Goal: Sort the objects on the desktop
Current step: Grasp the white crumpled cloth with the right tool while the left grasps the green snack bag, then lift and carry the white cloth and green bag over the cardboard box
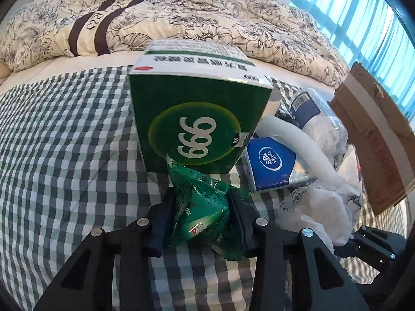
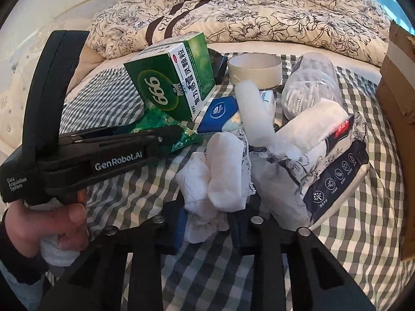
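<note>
My left gripper (image 1: 201, 223) is shut on a bunch of green sachets (image 1: 199, 194), low over the checked cloth (image 1: 64, 142). Just past them stands a green 999 medicine box (image 1: 199, 127), printed upside down. The right wrist view shows the same gripper (image 2: 176, 133) from the side, clamped on the sachets (image 2: 158, 124) in front of the box (image 2: 173, 83). My right gripper (image 2: 208, 229) is shut on a crumpled white tissue wad (image 2: 220, 178), which fills the gap between its fingers. A blue tissue pack (image 2: 220, 114) lies beyond.
A white foam strip (image 2: 255, 111), a white round tub (image 2: 255, 70), a clear jar of cotton swabs (image 2: 308, 85) and a dark blue wipes pack (image 2: 334, 168) crowd the right side. A cardboard box (image 2: 399, 90) stands at the right edge. A flowered quilt (image 1: 181, 18) lies behind.
</note>
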Action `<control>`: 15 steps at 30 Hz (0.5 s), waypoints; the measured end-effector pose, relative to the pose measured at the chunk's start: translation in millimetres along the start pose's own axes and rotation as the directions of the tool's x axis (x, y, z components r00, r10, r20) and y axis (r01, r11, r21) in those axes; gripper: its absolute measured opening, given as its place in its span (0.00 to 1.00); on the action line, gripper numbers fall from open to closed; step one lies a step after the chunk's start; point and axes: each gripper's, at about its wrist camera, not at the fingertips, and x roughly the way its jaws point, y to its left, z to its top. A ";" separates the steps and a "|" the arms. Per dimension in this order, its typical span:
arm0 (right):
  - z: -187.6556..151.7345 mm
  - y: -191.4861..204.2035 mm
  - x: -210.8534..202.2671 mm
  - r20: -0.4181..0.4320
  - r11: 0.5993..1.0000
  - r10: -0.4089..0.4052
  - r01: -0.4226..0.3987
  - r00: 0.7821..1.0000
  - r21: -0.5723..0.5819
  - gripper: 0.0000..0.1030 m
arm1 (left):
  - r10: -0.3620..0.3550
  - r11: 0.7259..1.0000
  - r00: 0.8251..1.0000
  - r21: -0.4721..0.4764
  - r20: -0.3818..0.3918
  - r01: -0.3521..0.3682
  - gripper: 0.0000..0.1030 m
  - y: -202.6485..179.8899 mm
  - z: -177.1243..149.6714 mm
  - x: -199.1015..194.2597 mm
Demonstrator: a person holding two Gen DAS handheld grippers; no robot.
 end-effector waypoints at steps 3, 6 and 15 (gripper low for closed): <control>-0.9 0.9 -8.0 0.011 1.000 0.006 -0.006 1.000 0.002 0.20 | 0.007 1.000 1.000 -0.004 0.021 -0.007 0.37 0.7 0.7 -11.8; -1.2 2.8 -20.7 0.028 1.000 0.011 -0.011 1.000 0.002 0.20 | 0.015 1.000 0.999 -0.004 0.044 -0.015 0.37 -0.4 1.4 -26.7; -3.0 11.5 -72.7 0.101 1.000 -0.001 0.001 0.995 -0.005 0.20 | 0.035 0.999 0.991 0.003 0.132 -0.036 0.37 -15.6 3.8 -87.2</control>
